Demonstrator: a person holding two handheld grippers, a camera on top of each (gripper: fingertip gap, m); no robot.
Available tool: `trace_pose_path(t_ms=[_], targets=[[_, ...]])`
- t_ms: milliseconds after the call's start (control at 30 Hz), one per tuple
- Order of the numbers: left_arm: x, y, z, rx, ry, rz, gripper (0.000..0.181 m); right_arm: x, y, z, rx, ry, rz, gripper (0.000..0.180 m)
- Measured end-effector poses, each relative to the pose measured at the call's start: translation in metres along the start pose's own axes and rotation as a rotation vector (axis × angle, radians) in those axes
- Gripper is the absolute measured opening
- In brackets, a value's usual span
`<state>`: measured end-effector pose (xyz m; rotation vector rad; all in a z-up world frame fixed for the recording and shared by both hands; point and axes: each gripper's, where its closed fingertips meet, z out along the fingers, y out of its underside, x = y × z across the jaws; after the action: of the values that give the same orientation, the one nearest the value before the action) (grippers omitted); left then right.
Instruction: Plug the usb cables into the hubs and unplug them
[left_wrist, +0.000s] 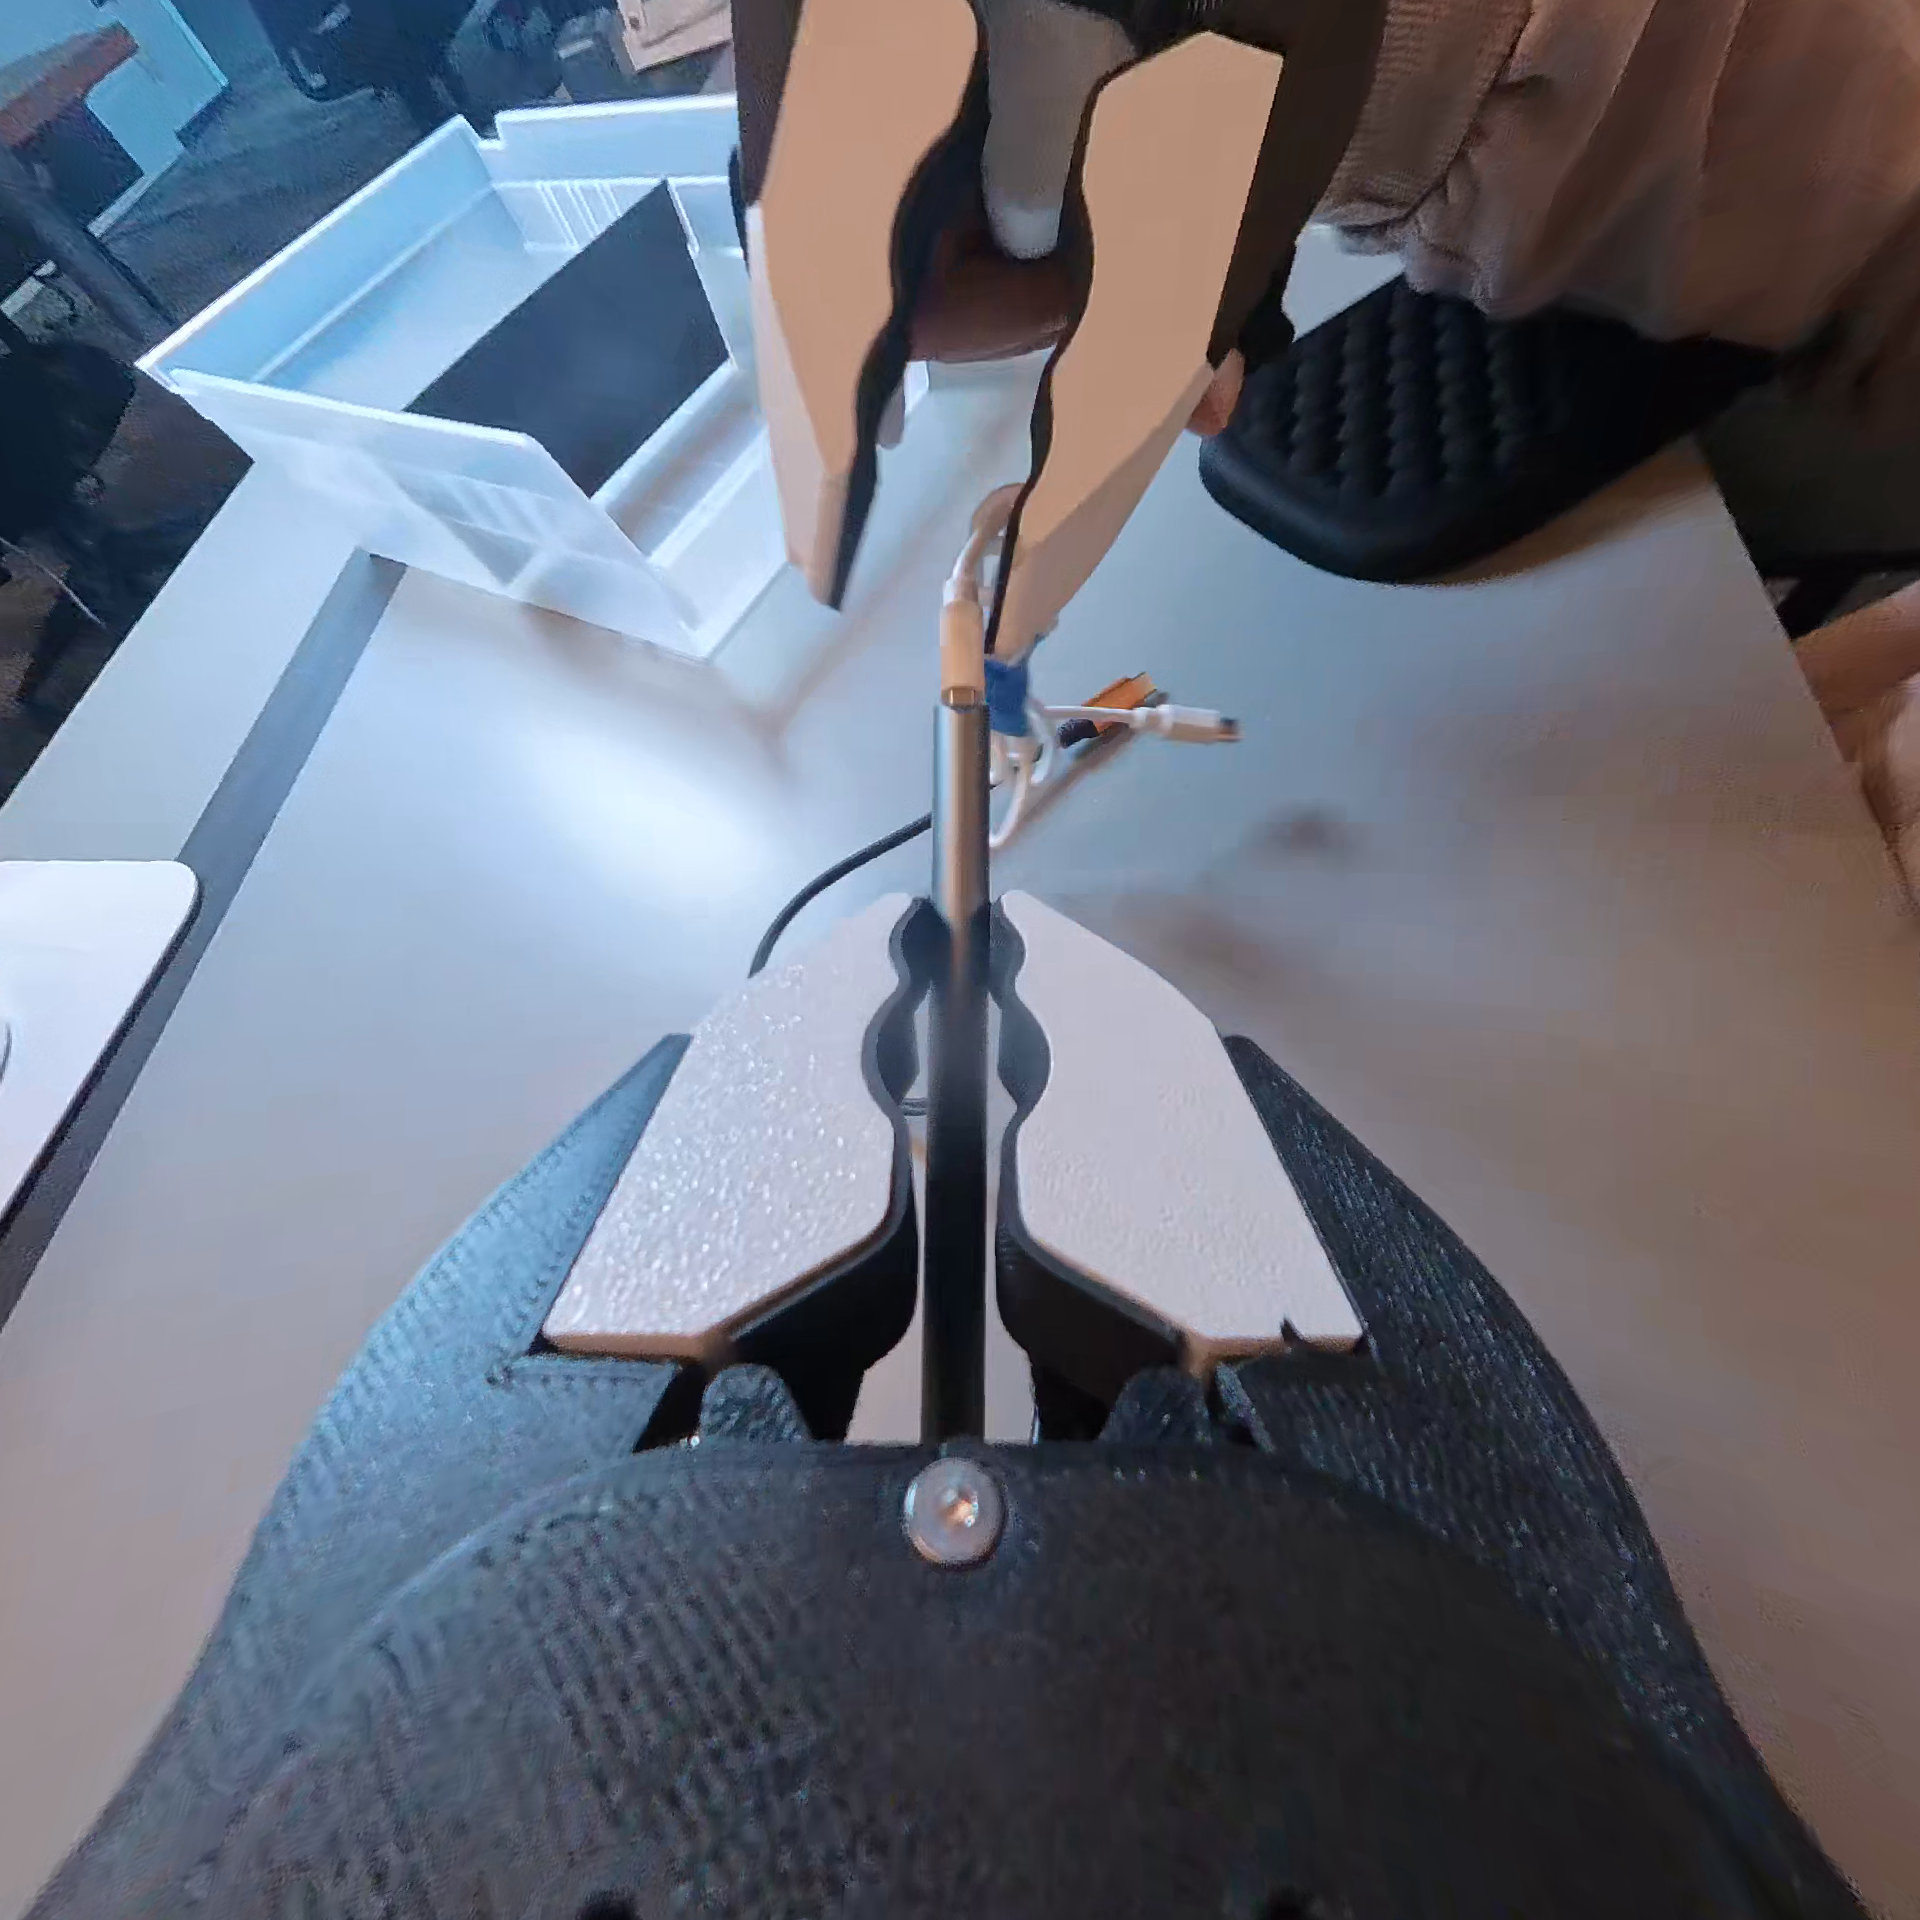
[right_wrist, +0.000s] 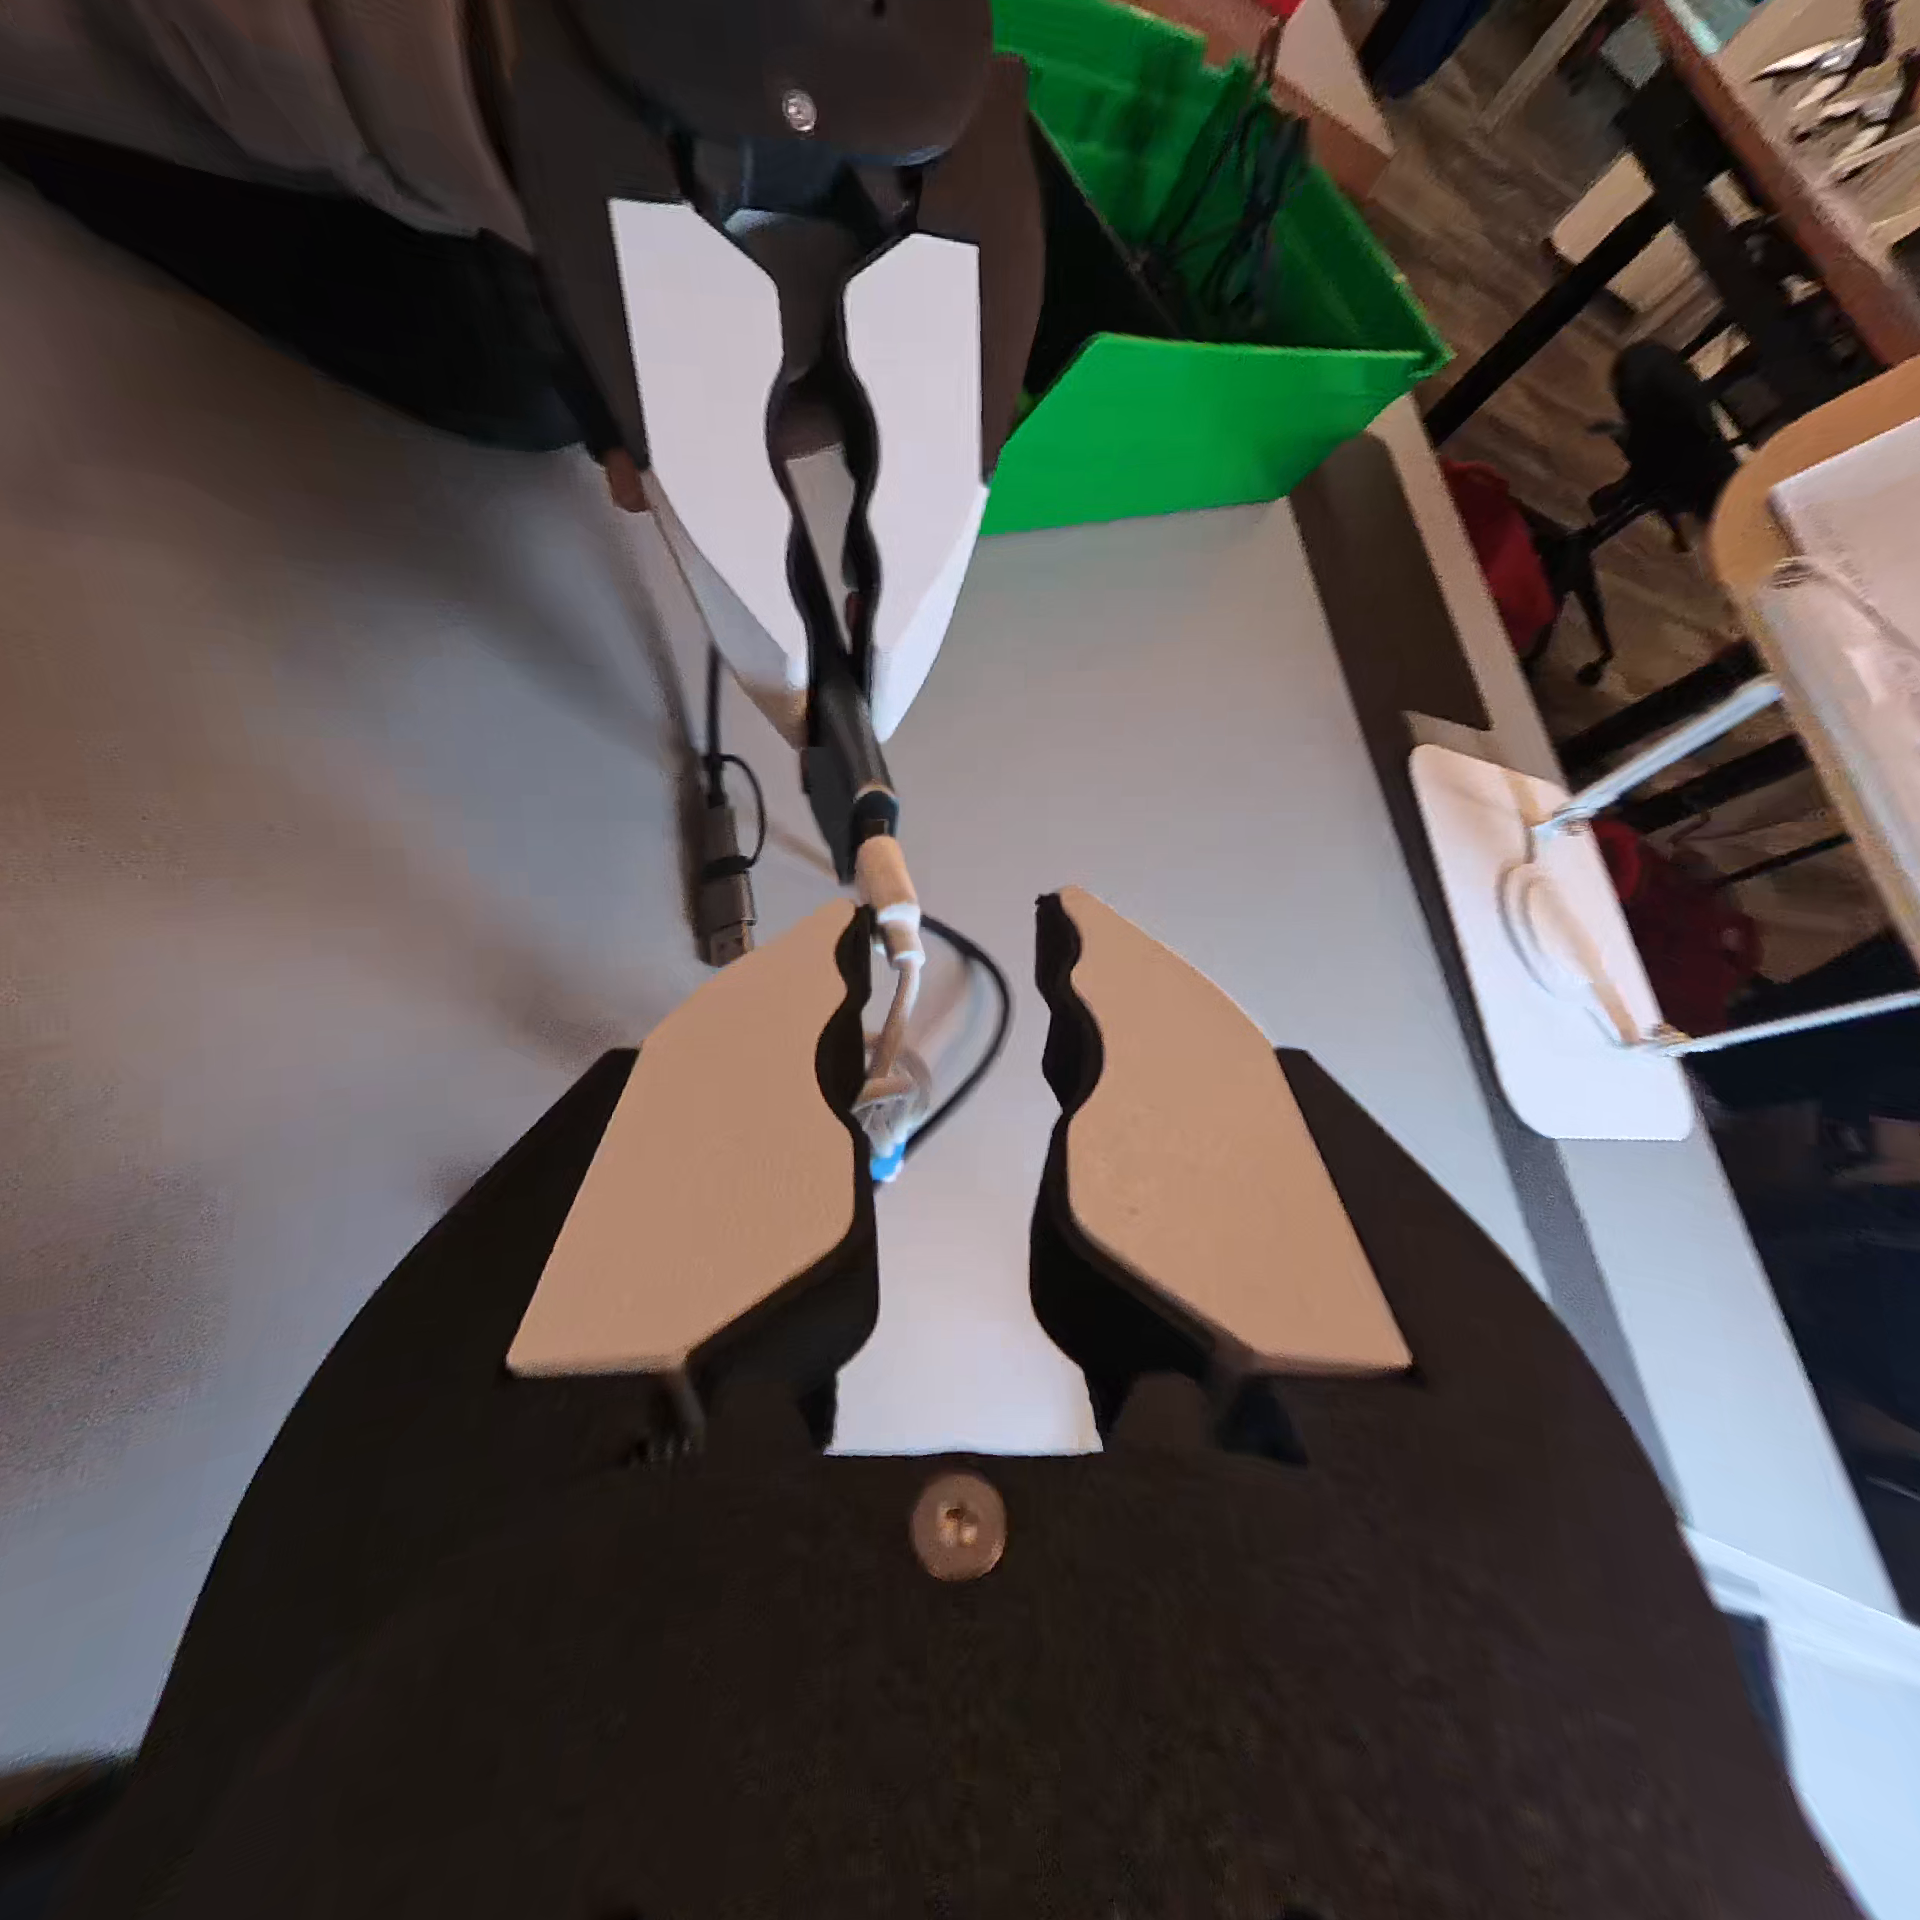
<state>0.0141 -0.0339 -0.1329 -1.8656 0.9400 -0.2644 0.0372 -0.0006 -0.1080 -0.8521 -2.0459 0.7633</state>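
Note:
My left gripper (left_wrist: 956, 906) is shut on a slim grey hub (left_wrist: 961, 790), held edge-on above the pale table (left_wrist: 468, 935). A white USB plug (left_wrist: 958, 649) meets the hub's far end. Its coiled white cable with a blue tie (left_wrist: 1006, 691) hangs toward the table. My right gripper (left_wrist: 920, 608) faces me, open, with the plug between its jaws and close to one finger. In the right wrist view, the right gripper (right_wrist: 951, 912) is open, the plug (right_wrist: 885, 868) lies by its left fingertip, and the left gripper (right_wrist: 847, 717) grips the hub (right_wrist: 857, 748).
A white plastic bin (left_wrist: 416, 416) stands at the back left and a black textured pad (left_wrist: 1455, 436) at the back right. A loose black USB cable end (right_wrist: 727, 894) lies on the table. A green bin (right_wrist: 1195, 436) and a white stand base (right_wrist: 1538, 935) sit near the edge. One gripper's finger ends stand about 6 cm off the other's.

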Motion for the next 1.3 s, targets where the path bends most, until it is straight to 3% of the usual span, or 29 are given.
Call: trace_pose_path(t_ms=[167, 633, 733, 800, 1000, 1067, 1200, 1300], targets=[[0.005, 0.005, 0.006, -0.029, -0.011, 0.061, 0.011, -0.021, 0.002, 0.006, 0.081, -0.066, 0.038, 0.01], [0.008, 0.014, 0.005, -0.054, -0.065, 0.22, 0.011, -0.03, 0.018, 0.021, 0.008, -0.03, -0.066, 0.008], [0.006, 0.018, 0.008, -0.078, -0.09, 0.263, 0.029, -0.032, 0.011, 0.022, 0.043, -0.038, -0.063, 0.008], [0.005, 0.023, 0.01, -0.116, -0.119, 0.329, 0.012, -0.034, 0.006, 0.022, 0.054, -0.041, -0.069, 0.008], [-0.004, 0.029, 0.001, -0.225, -0.155, 0.382, 0.012, -0.03, 0.001, 0.016, 0.028, -0.011, -0.134, 0.008], [-0.031, 0.052, -0.015, -0.348, -0.259, 0.415, 0.012, -0.013, -0.007, -0.01, 0.076, 0.049, -0.114, 0.008], [-0.054, 0.026, -0.041, -0.107, -0.334, 0.233, 0.011, 0.066, -0.018, -0.106, 0.256, 0.439, 0.022, 0.008], [-0.055, 0.005, -0.05, 0.045, -0.331, 0.157, 0.011, 0.118, 0.021, -0.159, 0.143, 0.766, 0.084, 0.009]])
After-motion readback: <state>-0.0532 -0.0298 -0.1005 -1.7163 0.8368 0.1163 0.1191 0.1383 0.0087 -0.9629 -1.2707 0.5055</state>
